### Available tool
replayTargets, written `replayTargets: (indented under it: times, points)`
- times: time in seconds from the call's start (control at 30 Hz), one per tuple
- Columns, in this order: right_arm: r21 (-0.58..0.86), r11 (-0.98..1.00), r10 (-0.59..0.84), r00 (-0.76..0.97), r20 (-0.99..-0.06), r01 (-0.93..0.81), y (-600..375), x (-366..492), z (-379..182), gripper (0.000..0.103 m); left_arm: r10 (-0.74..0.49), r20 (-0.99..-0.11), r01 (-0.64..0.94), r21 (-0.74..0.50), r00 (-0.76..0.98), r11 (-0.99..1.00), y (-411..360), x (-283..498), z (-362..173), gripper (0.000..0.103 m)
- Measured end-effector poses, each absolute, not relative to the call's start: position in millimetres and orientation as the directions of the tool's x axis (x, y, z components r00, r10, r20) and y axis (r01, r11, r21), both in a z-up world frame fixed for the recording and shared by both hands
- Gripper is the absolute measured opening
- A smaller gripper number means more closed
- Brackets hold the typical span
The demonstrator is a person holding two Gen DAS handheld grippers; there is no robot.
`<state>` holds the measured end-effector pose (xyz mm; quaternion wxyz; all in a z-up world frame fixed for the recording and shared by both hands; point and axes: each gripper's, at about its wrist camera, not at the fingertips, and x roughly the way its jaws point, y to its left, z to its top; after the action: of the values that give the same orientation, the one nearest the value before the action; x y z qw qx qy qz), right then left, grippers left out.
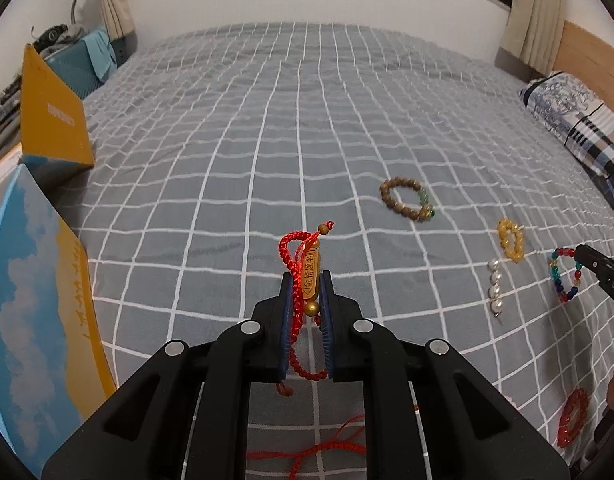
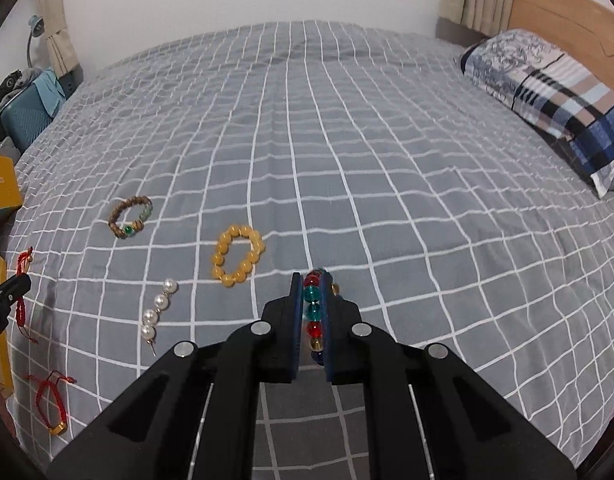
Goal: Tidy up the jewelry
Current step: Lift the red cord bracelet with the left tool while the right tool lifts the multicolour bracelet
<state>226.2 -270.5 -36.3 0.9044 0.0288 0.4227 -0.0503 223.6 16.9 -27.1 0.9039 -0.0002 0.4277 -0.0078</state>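
Note:
My left gripper (image 1: 307,280) is shut on a red braided cord bracelet (image 1: 295,248) with a gold inscribed bar, lifted off the grey checked bedspread (image 1: 267,140). My right gripper (image 2: 310,280) is shut on a bracelet of coloured glass beads (image 2: 312,300), red, teal and amber. In the left wrist view that coloured bracelet (image 1: 563,276) hangs from the right gripper's finger (image 1: 599,264). On the bedspread lie a brown wooden bead bracelet (image 2: 130,217), a yellow bead bracelet (image 2: 238,255) and a short pearl strand (image 2: 158,307).
An open box with a sky-and-yellow print (image 1: 39,304) stands at the left, its yellow lid (image 1: 53,108) upright. Another red cord with a gold piece (image 2: 51,404) and a red bead bracelet (image 1: 573,416) lie near the bed's front edge. A patterned pillow (image 2: 547,96) lies at the right.

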Motion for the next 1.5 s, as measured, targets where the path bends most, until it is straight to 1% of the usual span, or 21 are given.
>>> replayTargets:
  times: [0.1,0.13,0.23,0.33,0.4,0.5,0.57,0.6,0.67,0.8,0.9,0.97,1.0,1.03,1.07,1.5]
  points:
    - [-0.003,0.993,-0.08,0.67,-0.738,0.114,-266,222,-30,0.007,-0.023,-0.749,0.021,-0.013,0.662,1.0,15,220,-21,0.012]
    - [-0.006,0.994,-0.081,0.678,-0.731,0.112,-266,221,-29,0.0,-0.027,-0.739,0.023,-0.016,0.673,1.0,15,218,-19,0.012]
    - [-0.022,0.994,-0.095,0.724,-0.683,0.109,-261,214,-19,0.0,-0.035,-0.712,0.025,-0.024,0.702,0.999,14,214,-12,0.012]
    - [-0.036,0.994,-0.1,0.745,-0.66,0.102,-257,211,-14,0.0,-0.038,-0.691,0.03,-0.023,0.722,0.999,12,210,-7,0.012]
    - [-0.036,0.996,-0.088,0.732,-0.676,0.086,-257,214,-16,0.0,-0.038,-0.693,0.035,-0.018,0.72,0.999,10,210,-8,0.012]
    - [-0.02,0.997,-0.062,0.662,-0.747,0.07,-262,226,-32,0.003,-0.029,-0.71,0.037,-0.005,0.704,0.999,9,212,-13,0.012]
    - [0.002,0.996,-0.051,0.607,-0.793,0.087,-269,235,-43,0.022,-0.025,-0.73,0.04,0.004,0.683,0.999,7,215,-21,0.012]
    - [0.015,0.995,-0.042,0.572,-0.819,0.095,-274,240,-51,0.034,-0.022,-0.735,0.039,0.006,0.678,0.999,7,216,-22,0.012]
    - [0.042,0.994,-0.021,0.54,-0.841,0.105,-278,247,-60,0.035,-0.014,-0.753,0.041,0.017,0.658,0.999,6,218,-28,0.012]
    - [0.031,0.993,-0.029,0.496,-0.868,0.113,-279,255,-73,0.035,-0.021,-0.769,0.043,0.008,0.639,0.999,7,219,-34,0.013]
    - [0.018,0.994,-0.036,0.476,-0.879,0.109,-278,257,-82,0.04,-0.02,-0.772,0.043,0.01,0.635,0.999,7,219,-36,0.013]
    - [0.013,0.994,-0.038,0.452,-0.891,0.108,-278,258,-88,0.038,-0.023,-0.776,0.045,0.007,0.63,0.999,7,220,-37,0.013]
    - [0.016,0.994,-0.035,0.448,-0.893,0.11,-277,259,-90,0.035,-0.026,-0.779,0.044,0.003,0.626,0.999,8,220,-38,0.013]
    - [0.022,0.994,-0.028,0.444,-0.896,0.106,-277,259,-91,0.022,-0.025,-0.781,0.044,0.003,0.624,0.999,8,220,-38,0.013]
    - [0.025,0.994,-0.025,0.442,-0.897,0.107,-277,259,-91,0.018,-0.024,-0.782,0.044,0.005,0.622,0.999,8,221,-39,0.013]
    - [0.067,0.99,-0.009,0.535,-0.845,0.123,-280,247,-66,0.017,-0.024,-0.782,0.041,0.002,0.623,0.999,11,222,-38,0.013]
